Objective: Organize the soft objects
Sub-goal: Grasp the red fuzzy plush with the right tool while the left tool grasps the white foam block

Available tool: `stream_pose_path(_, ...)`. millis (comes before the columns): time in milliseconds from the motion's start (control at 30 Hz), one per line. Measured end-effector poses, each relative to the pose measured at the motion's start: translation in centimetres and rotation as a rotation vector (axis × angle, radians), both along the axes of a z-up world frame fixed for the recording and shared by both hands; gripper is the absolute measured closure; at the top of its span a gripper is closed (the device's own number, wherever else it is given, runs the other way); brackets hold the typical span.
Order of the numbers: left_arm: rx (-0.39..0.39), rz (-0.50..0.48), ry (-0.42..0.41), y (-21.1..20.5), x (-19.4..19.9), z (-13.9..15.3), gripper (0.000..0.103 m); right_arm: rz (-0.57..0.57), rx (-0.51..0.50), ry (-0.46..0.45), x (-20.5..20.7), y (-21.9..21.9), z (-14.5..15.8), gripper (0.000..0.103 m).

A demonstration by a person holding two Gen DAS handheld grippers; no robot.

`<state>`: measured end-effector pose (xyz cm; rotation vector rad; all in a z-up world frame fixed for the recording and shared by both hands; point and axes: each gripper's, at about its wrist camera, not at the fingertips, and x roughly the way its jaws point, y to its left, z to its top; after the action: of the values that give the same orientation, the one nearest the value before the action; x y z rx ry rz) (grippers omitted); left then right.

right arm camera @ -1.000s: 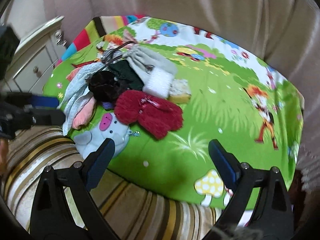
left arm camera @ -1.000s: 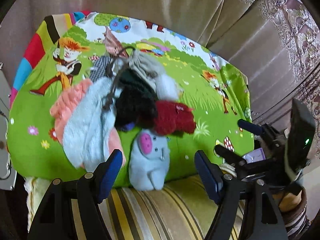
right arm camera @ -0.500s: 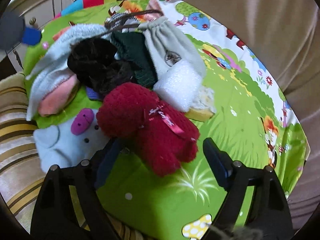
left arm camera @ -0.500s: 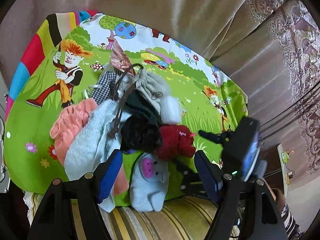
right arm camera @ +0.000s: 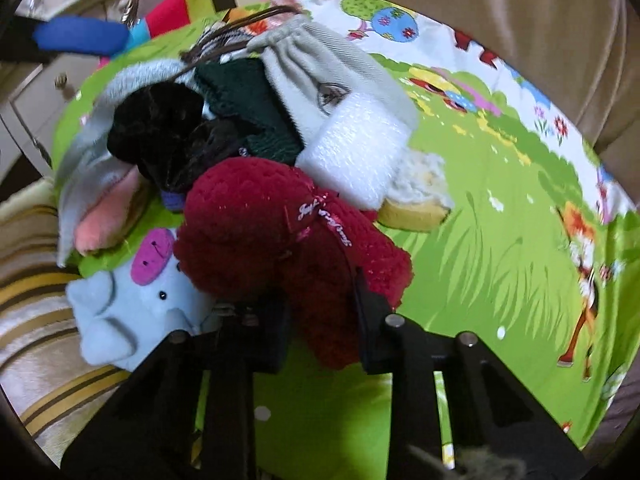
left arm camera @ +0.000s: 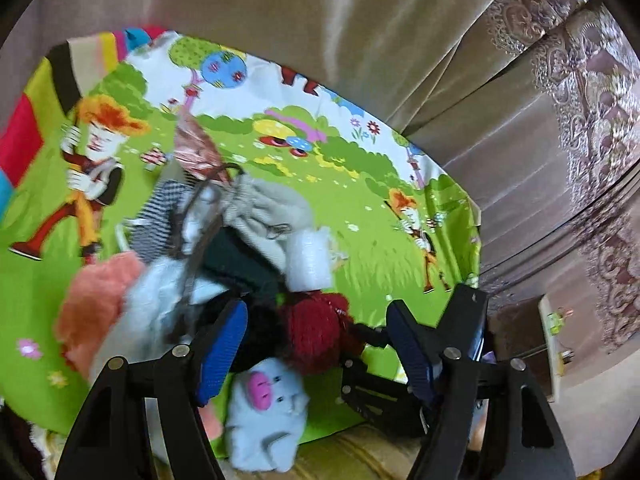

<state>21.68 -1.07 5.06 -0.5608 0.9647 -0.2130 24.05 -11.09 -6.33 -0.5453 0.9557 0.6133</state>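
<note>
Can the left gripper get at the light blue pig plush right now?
Probably yes. The left gripper is open, and the light blue pig plush lies right below its jaws at the pile's near edge with nothing on top. The right gripper is busy squeezing the red plush alongside.

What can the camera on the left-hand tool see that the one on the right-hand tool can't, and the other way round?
Only the left wrist view shows the patterned curtain and the open left gripper. Only the right wrist view shows the white cabinet, the yellow sponge and the right gripper shut on the red plush toy. Both share that red toy, the blue pig plush, the grey pouch and the cartoon mat.
</note>
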Motion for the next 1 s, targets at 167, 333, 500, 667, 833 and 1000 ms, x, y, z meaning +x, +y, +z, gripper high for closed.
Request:
stream_pose_path(167, -0.098, -0.013, 0.048, -0.7, 2.6, -1.9, 0.038, -0.066, 0.084, 0.07, 0.0, -2.3, 1.1, 0.076)
stream_pose_path(333, -0.137, -0.034, 0.097, -2.0, 4.6, -3.7, 0.041, -0.123, 0.129, 0.109, -0.4, -4.3, 1.8, 0.076)
stream_pose_path(500, -0.111, -0.049, 0.146, -3.4, 5.9, -5.4, 0.041, -0.184, 0.145, 0.127, -1.0, -6.2, 2.1, 0.076)
stream_pose_path(667, -0.034, -0.053, 0.196, -4.3, 6.6, -7.2, 0.041, -0.254, 0.159, 0.123, -1.3, -8.6, 2.4, 0.076)
stream_pose_path(833, 0.045, -0.071, 0.213, -5.2, 7.2, -8.4, 0.041, -0.305, 0.178, 0.095, -2.3, -10.0, 3.2, 0.076)
stream_pose_path(1000, 0.106, -0.103, 0.209, -6.2, 8.1, -9.6, 0.054, -0.337, 0.187, 0.078, -3.3, -11.0, 4.0, 0.076)
